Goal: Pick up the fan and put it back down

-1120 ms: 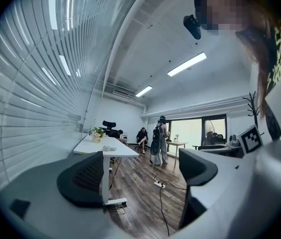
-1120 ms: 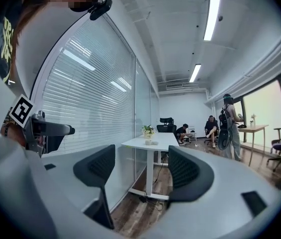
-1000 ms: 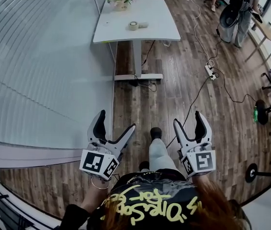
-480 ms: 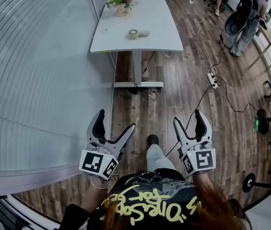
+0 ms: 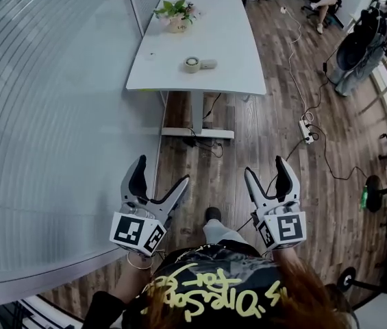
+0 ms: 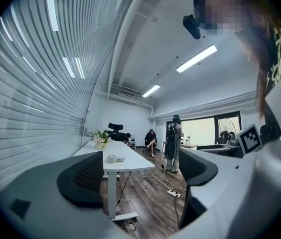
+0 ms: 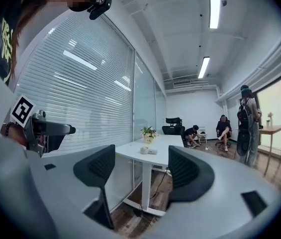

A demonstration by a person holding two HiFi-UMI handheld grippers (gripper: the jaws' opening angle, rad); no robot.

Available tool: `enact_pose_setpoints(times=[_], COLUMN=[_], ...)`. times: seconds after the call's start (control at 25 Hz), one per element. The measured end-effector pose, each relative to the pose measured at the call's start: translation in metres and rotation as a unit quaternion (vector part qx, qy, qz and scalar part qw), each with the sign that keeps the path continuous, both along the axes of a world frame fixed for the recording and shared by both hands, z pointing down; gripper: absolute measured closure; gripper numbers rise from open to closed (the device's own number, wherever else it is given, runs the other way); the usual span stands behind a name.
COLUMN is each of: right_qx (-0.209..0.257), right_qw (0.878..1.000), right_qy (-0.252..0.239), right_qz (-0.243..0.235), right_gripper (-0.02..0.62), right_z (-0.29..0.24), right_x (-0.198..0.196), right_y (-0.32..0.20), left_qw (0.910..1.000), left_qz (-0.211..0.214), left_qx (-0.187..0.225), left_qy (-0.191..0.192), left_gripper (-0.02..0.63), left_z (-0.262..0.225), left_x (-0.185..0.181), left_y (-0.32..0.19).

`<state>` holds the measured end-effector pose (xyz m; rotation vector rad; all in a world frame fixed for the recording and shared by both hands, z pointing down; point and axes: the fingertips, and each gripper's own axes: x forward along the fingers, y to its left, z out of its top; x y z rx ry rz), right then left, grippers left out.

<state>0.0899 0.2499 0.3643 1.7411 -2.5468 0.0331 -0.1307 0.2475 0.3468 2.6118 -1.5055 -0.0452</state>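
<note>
Both grippers are held out in front of me at waist height over the wooden floor. My left gripper (image 5: 160, 171) is open with nothing between its jaws, and so is my right gripper (image 5: 266, 168). The left gripper view looks between open pads (image 6: 83, 180) at a room; what looks like a round-grilled standing fan (image 6: 228, 128) is far off by the window. The right gripper view shows open pads (image 7: 187, 171) framing the white table (image 7: 152, 151). No fan is near either gripper.
A white table (image 5: 227, 81) stands ahead with a potted plant (image 5: 175, 12) and a tape roll (image 5: 192, 64). A glass wall with blinds (image 5: 49, 101) runs along the left. A power strip (image 5: 307, 132) and cables lie on the floor. People (image 5: 357, 43) are at the back right.
I have stepped forward: the table and floor cables sit lower and nearer in the head view. Both grippers stay open and level in front of me.
</note>
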Motion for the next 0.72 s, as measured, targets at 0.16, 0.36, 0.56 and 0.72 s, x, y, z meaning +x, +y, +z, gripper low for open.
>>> enact_pose_setpoints(times=[0.16,0.36,0.56,0.72], right_qx=[0.006,0.015,0.010,-0.002], right_qw=[1.000,1.000,1.000,0.999], right_qy=[0.001,-0.001,-0.006,-0.020], right_qz=[-0.009,-0.015,-0.027,-0.036], right_gripper=[0.279,0.279,0.279,0.279], right_z=[-0.004,-0.010,-0.006,0.005], right_x=[0.009,0.024,0.032,0.033], right_y=[-0.041,-0.080,-0.103,-0.114], left_qw=[0.9999,0.9999,0.9999,0.9999], left_qz=[-0.004,-0.002,0.003,-0.006], left_qx=[0.010,0.017,0.013,0.013], left_qy=[0.002,0.001,-0.002,-0.005], left_gripper=[0.146,0.146,0.146,0.146], left_z=[-0.006,-0.012,-0.010,-0.009], left_x=[0.009,0.028,0.048,0.047], left_y=[-0.039,-0.077,-0.098,-0.103])
